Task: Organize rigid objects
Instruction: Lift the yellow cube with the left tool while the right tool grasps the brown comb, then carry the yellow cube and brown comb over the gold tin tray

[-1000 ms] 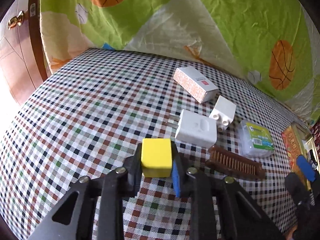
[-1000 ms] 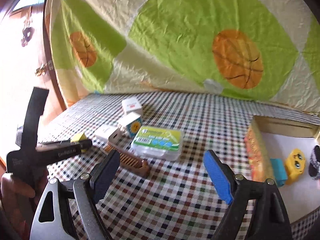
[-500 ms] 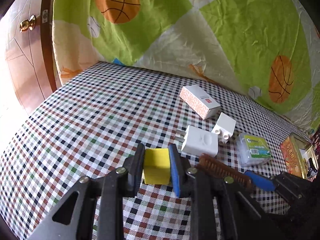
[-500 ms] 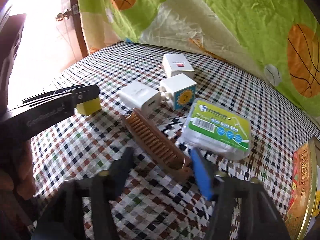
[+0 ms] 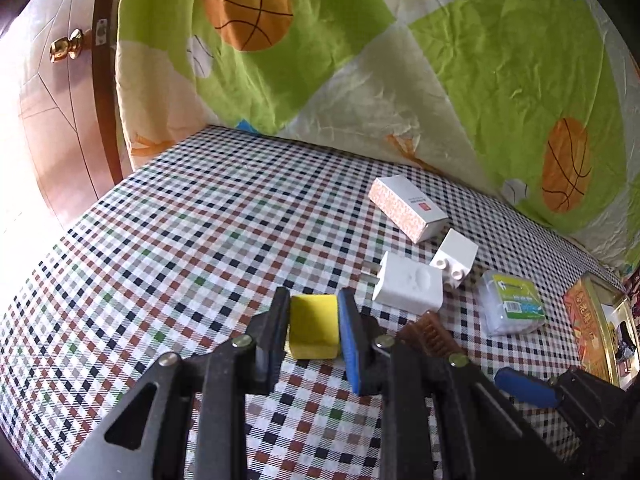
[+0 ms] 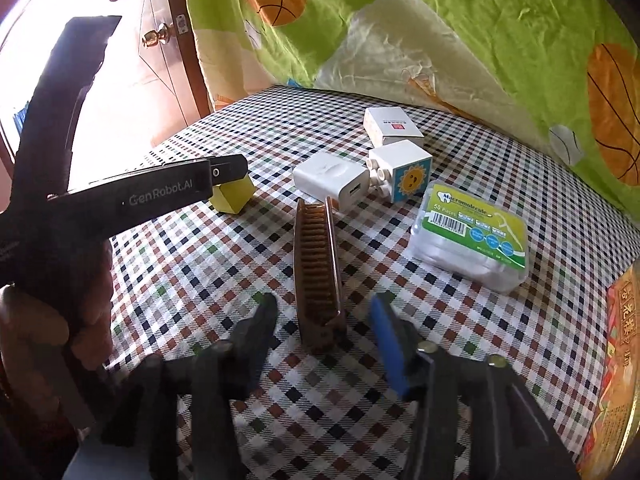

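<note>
Right hand-held gripper [image 6: 324, 328] now straddles comb [image 6: 318, 268], opening.

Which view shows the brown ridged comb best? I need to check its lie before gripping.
The right wrist view: the brown ridged comb lies whole on the checked tablecloth, its near end between the opening right gripper. The left wrist view shows only a part behind the left gripper.
</note>
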Tool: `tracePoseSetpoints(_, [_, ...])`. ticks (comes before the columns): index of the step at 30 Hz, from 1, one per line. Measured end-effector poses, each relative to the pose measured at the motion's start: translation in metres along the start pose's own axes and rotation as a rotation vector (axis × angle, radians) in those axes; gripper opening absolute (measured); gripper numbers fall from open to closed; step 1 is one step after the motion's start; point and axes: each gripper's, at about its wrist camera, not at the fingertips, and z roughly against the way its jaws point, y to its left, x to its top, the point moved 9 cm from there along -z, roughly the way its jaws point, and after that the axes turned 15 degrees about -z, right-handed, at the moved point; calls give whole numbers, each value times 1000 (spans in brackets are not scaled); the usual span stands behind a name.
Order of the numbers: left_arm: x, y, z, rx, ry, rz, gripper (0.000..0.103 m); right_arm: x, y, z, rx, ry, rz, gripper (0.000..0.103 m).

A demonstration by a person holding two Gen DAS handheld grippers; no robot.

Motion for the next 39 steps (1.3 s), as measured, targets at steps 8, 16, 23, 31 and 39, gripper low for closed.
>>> tracePoseSetpoints(8, [0, 8, 9, 30, -13, 12, 23, 17, 10, -26, -47, 20, 11, 60])
tracePoseSetpoints(16, [3, 9, 12, 30, -25, 17, 23, 10, 0, -4, 36, -15, -53, 28])
tracePoseSetpoints(23, [17, 1, 35, 65, -149, -26, 23, 26, -25, 58, 40, -256, -149, 28])
tracePoseSetpoints(31, [19, -7, 52, 148, -199, -70, 23, 35, -49, 94, -159, -462, -119, 28])
tracePoseSetpoints(39, [13, -22, 55, 180, -186, -72, 23, 33, -68, 121, -183, -533, -149, 28])
